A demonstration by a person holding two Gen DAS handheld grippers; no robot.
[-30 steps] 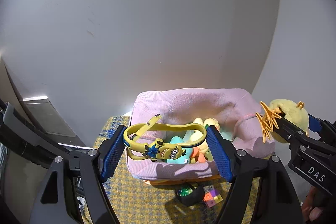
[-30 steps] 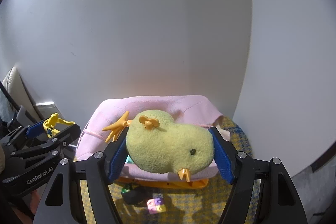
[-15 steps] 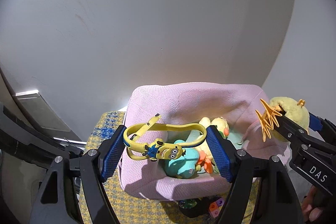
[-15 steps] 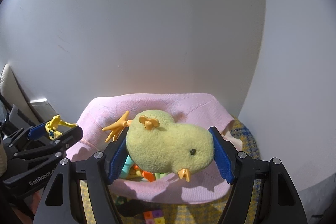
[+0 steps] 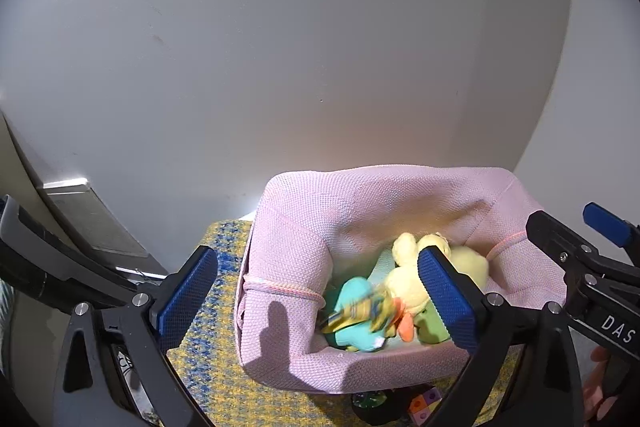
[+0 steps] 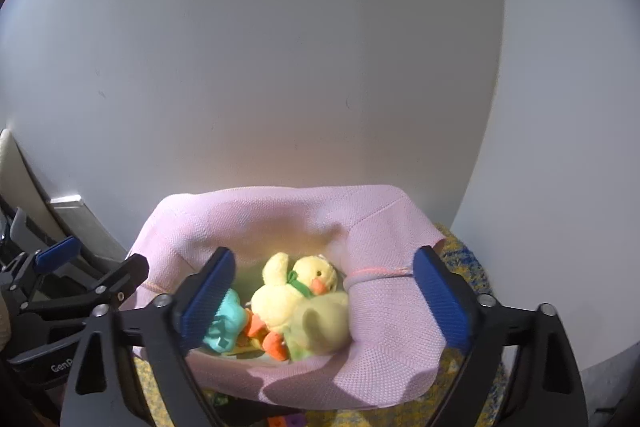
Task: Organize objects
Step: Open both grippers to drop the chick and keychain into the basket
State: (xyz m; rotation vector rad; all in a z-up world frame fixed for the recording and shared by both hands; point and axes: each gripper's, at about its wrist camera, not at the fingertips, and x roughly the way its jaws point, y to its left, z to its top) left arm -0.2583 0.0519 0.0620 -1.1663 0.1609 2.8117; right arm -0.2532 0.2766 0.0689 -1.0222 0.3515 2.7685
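Observation:
A pink fabric basket [image 5: 288, 227] [image 6: 384, 219] sits below both grippers. My left gripper [image 5: 316, 297] hangs over it with its jaws opening and no pad touching anything. The yellow minion band [image 5: 360, 311], blurred, drops onto a teal plush [image 5: 352, 299] inside. My right gripper [image 6: 324, 291] also has its jaws opening and holds nothing. The yellow chick plush [image 6: 320, 323] lies in the basket against a yellow duck with a green scarf [image 6: 308, 279]. In each wrist view the other gripper shows at the side: right gripper [image 5: 568, 221], left gripper [image 6: 98, 259].
The basket stands on a yellow and blue woven mat [image 5: 216, 347] close to a white wall. A small coloured cube [image 5: 426, 401] and a dark green object [image 5: 370, 401] lie on the mat in front. A grey panel [image 5: 88, 219] stands at the left.
Both grippers came forward over the basket, then opened wide. The minion band left the left gripper's pads and the yellow chick left the right gripper's pads; both dropped into the basket.

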